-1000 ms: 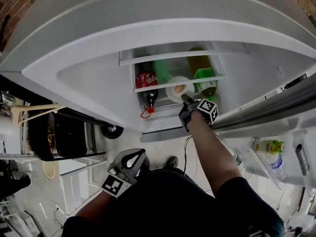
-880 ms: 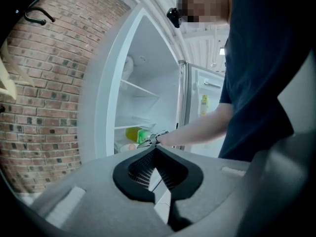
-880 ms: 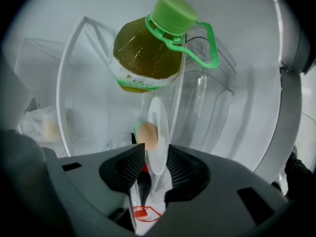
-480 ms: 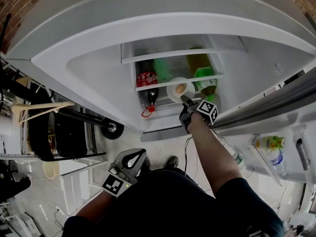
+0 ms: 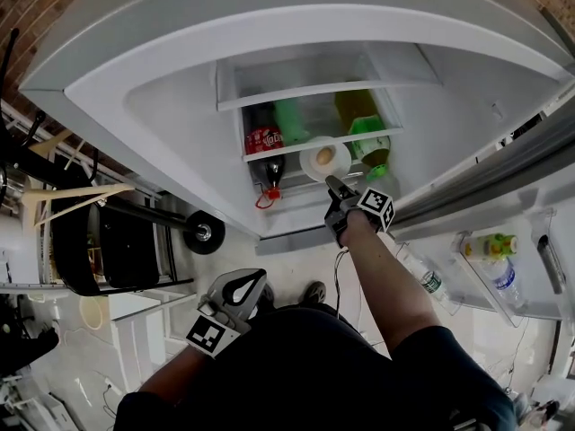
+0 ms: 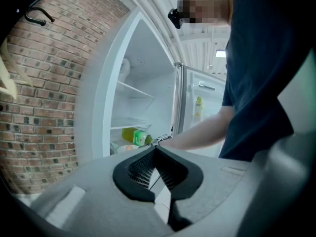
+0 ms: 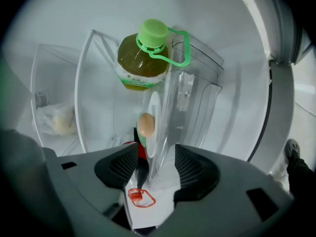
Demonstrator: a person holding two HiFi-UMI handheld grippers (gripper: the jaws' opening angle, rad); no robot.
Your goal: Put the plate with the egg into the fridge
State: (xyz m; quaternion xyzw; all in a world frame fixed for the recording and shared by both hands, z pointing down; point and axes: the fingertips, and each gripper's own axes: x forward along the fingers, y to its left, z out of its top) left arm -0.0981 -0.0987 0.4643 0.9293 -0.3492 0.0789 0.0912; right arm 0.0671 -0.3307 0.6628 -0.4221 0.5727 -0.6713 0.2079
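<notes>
The white plate (image 5: 311, 166) with the brown egg (image 5: 325, 160) lies on the fridge's glass shelf (image 5: 269, 156), between a cola bottle (image 5: 266, 145) and a green-capped bottle (image 5: 369, 136). My right gripper (image 5: 331, 184) is at the plate's near rim. In the right gripper view the plate (image 7: 154, 113) and the egg (image 7: 145, 125) are seen edge-on. The right gripper (image 7: 155, 152) has just been opening: the plate's rim stands between its jaws, and neither pad presses on it. My left gripper (image 5: 257, 282) hangs low by my body, shut and empty (image 6: 156, 148).
The green-capped bottle (image 7: 143, 54) stands just behind the plate. A red ring tag (image 7: 140, 197) hangs below the shelf. A clear bag (image 7: 57, 118) lies deeper in. The open fridge door (image 5: 503, 277) holds bottles at the right. A black rack (image 5: 99, 241) stands at the left.
The right gripper has drawn back a little from the plate, which stays on the shelf. The left gripper has not moved.
</notes>
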